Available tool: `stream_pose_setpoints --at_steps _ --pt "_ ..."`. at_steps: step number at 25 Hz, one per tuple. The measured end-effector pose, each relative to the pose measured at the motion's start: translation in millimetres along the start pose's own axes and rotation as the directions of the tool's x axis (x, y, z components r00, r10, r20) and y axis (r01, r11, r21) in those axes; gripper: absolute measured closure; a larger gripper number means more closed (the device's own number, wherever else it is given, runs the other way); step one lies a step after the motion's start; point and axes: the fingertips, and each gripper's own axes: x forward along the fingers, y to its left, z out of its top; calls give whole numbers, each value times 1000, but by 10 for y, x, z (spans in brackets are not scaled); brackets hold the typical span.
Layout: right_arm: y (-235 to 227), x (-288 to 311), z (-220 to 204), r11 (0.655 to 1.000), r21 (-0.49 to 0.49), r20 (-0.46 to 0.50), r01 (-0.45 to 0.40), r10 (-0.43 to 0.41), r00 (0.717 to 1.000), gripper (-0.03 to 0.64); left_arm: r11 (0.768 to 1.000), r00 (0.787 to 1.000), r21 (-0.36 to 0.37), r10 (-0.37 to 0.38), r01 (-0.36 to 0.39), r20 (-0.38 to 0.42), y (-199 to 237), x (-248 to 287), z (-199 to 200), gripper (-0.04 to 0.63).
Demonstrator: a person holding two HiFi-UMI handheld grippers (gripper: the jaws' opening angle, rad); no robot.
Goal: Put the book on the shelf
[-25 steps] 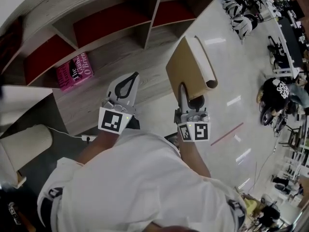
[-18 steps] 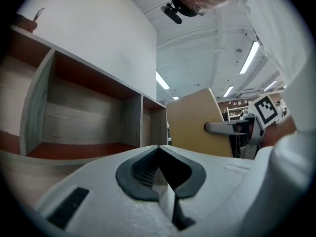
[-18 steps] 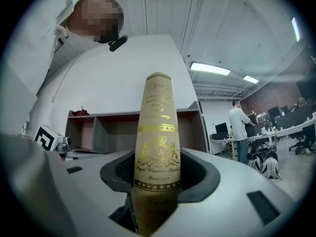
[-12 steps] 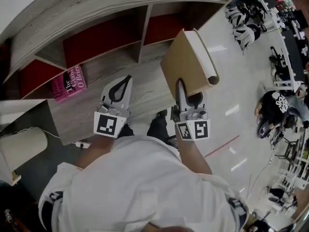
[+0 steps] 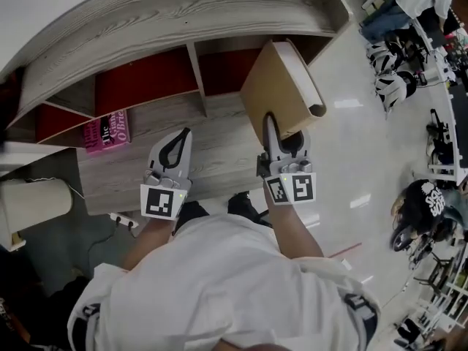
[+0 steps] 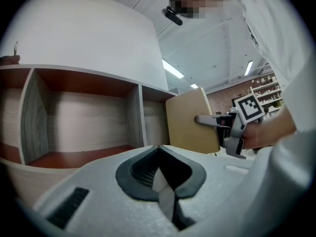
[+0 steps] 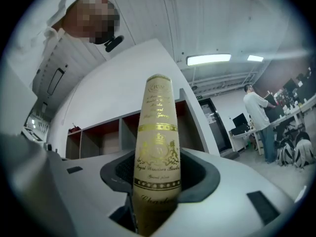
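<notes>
A tan hardcover book (image 5: 281, 90) stands upright in my right gripper (image 5: 272, 119), which is shut on its lower edge. It hangs just in front of the right-hand compartment of the wooden shelf (image 5: 168, 20), whose compartments have red backs. In the right gripper view the cream, gold-lettered spine of the book (image 7: 157, 132) rises between the pads of my right gripper (image 7: 157, 181), with the shelf (image 7: 106, 132) behind it. My left gripper (image 5: 183, 136) is shut and holds nothing, left of the book above the shelf's lower board. The left gripper view shows the book (image 6: 190, 120) beside empty compartments (image 6: 84, 112).
A pink book (image 5: 106, 131) lies flat on the shelf's lower board at the left. A white cylinder (image 5: 33, 203) and a power strip (image 5: 121, 220) are on the floor at the left. Helmets (image 5: 387, 57) and people (image 5: 424, 203) are on the glossy floor at the right.
Both grippers and the book have moved forward toward the shelf. The book now sits close before the right-hand compartment, and the shelf's top fills more of the head view.
</notes>
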Motion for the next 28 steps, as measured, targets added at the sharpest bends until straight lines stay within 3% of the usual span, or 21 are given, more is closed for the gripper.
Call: stream_pose_setpoints --at_steps 9,20,25,28 --pt "-228 590 -5 998 55 44 -5 3 999 407 998 998 -3 69 -69 -2 98 61 -84 583" --pt "-491 960 -206 993 99 55 57 -62 997 407 993 991 -15 118 -119 -58 93 -108 -327 583" --pt "-610 994 -222 994 76 60 82 -86 994 407 991 988 -24 131 -134 -78 57 -193 -399 583" --pt "-646 1044 -243 994 62 66 93 -97 993 407 992 991 -15 124 -125 -49 50 -159 -356 583"
